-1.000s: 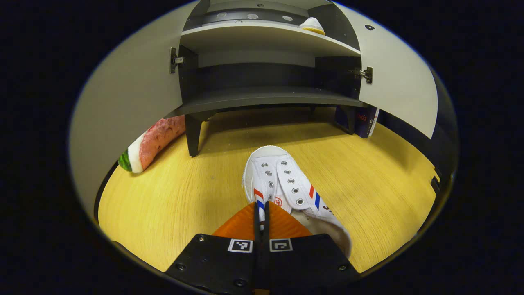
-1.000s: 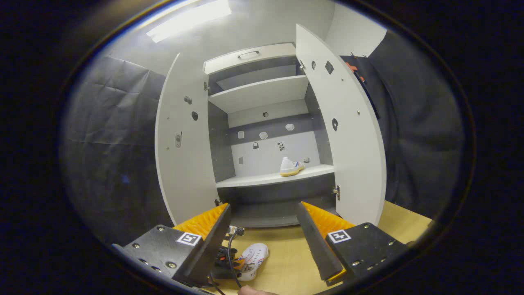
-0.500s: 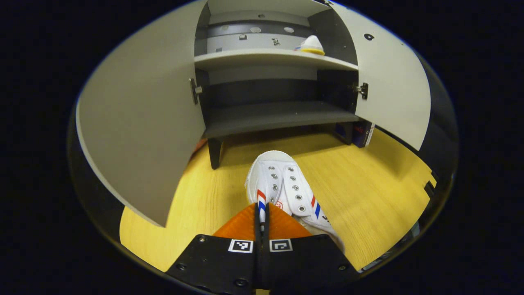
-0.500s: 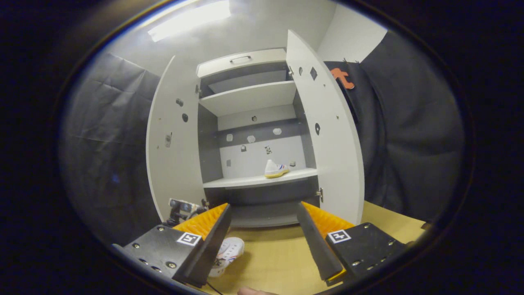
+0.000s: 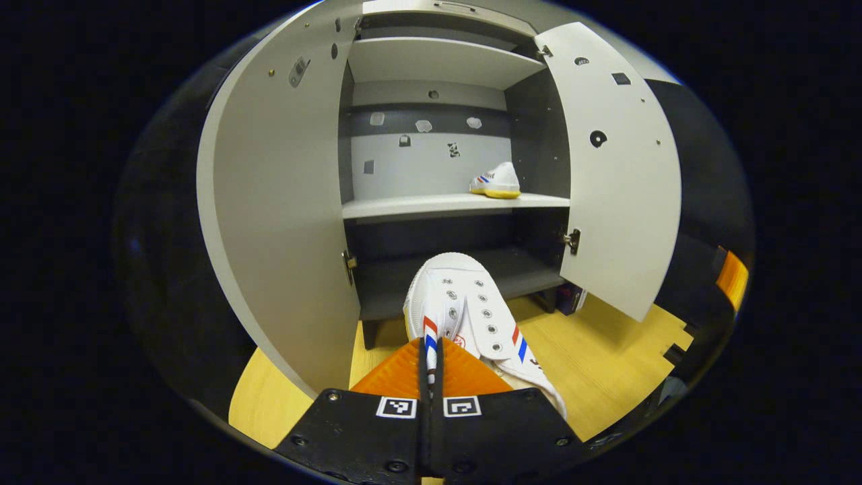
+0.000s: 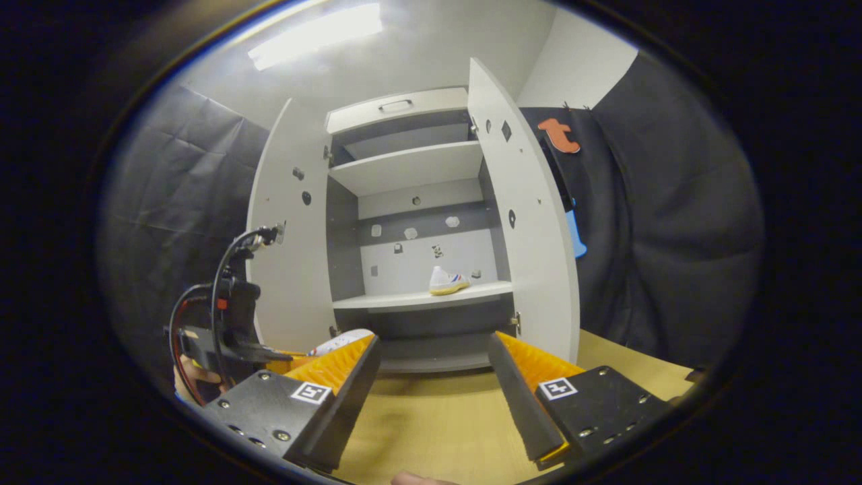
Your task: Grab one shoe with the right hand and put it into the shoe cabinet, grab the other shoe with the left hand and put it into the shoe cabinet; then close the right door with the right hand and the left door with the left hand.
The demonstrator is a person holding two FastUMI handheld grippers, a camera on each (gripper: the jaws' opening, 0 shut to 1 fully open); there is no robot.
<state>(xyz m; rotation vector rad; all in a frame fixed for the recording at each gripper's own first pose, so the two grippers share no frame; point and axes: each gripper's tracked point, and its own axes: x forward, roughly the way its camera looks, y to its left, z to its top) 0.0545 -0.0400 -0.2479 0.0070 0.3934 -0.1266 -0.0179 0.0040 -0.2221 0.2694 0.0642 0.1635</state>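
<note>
My left gripper [image 5: 430, 350] is shut on the rim of a white shoe [image 5: 465, 310] with red and blue stripes, held in the air with its toe toward the open shoe cabinet [image 5: 444, 202]. A second white shoe [image 5: 497, 181] stands on the right part of the cabinet's middle shelf, and this shelved shoe [image 6: 447, 280] is small and far off in the right gripper view. My right gripper [image 6: 434, 367] is open with nothing between its fingers, back from the cabinet [image 6: 417, 303]. At lower left of that view is the left gripper [image 6: 229, 337] with the toe of the held shoe [image 6: 340, 342].
The cabinet's left door [image 5: 276, 202] and right door [image 5: 616, 175] both stand wide open. The wooden floor [image 5: 579, 350] lies in front. A dark box [image 5: 571, 296] stands beside the cabinet's right leg. Black cloth walls [image 6: 660, 222] close in both sides.
My left gripper has lifted the shoe off the floor and tilted up, so the middle shelf is now ahead. The right gripper drifted slightly; the left gripper rose into its view.
</note>
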